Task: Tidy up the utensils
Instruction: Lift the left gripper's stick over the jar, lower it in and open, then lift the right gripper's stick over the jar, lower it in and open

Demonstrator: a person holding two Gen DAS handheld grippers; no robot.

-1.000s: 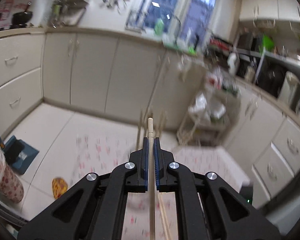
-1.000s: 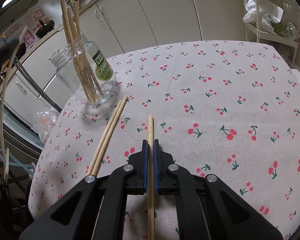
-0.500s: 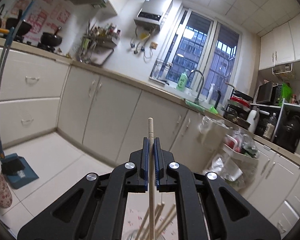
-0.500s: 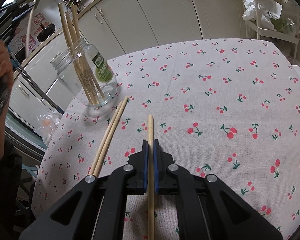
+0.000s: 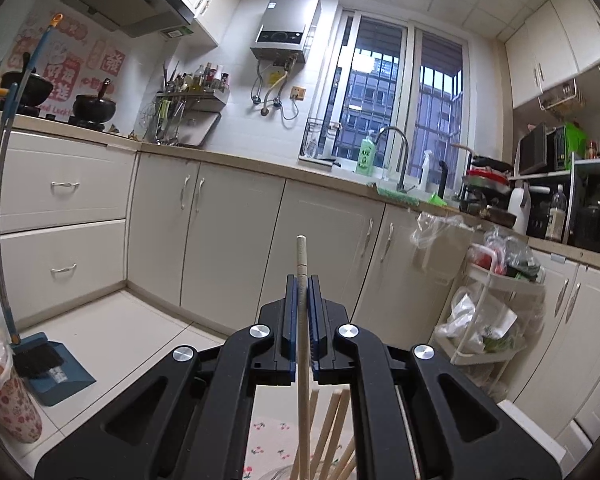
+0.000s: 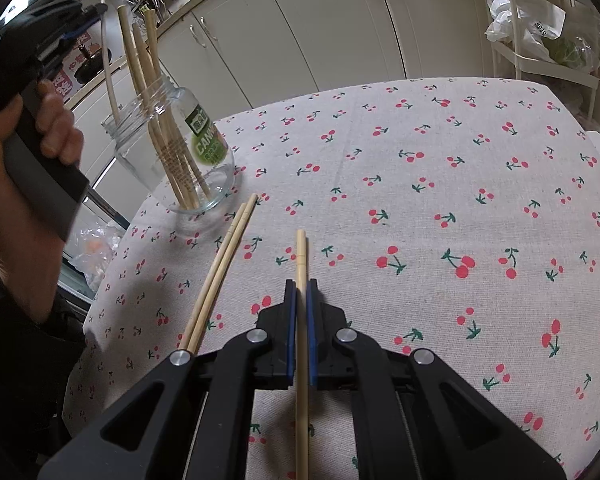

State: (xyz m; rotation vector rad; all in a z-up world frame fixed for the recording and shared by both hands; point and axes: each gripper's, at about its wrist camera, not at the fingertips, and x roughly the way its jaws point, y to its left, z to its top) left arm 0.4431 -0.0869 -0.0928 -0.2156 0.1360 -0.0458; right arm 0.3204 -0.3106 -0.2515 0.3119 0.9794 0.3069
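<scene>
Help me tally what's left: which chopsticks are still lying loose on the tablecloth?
Only the pair of chopsticks lying side by side near the glass jar; the others stand in that jar or are clamped in a gripper.

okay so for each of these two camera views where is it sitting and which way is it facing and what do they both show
Left wrist: rides on the left tool, nearly level, facing kitchen cabinets and window; its tool clamps a chopstick.
Right wrist: on the right tool, angled down at the cherry tablecloth; shows its clamped chopstick and the hand gripping the left tool.
Shared: the chopsticks in the glass jar, tablecloth, cabinets.
</scene>
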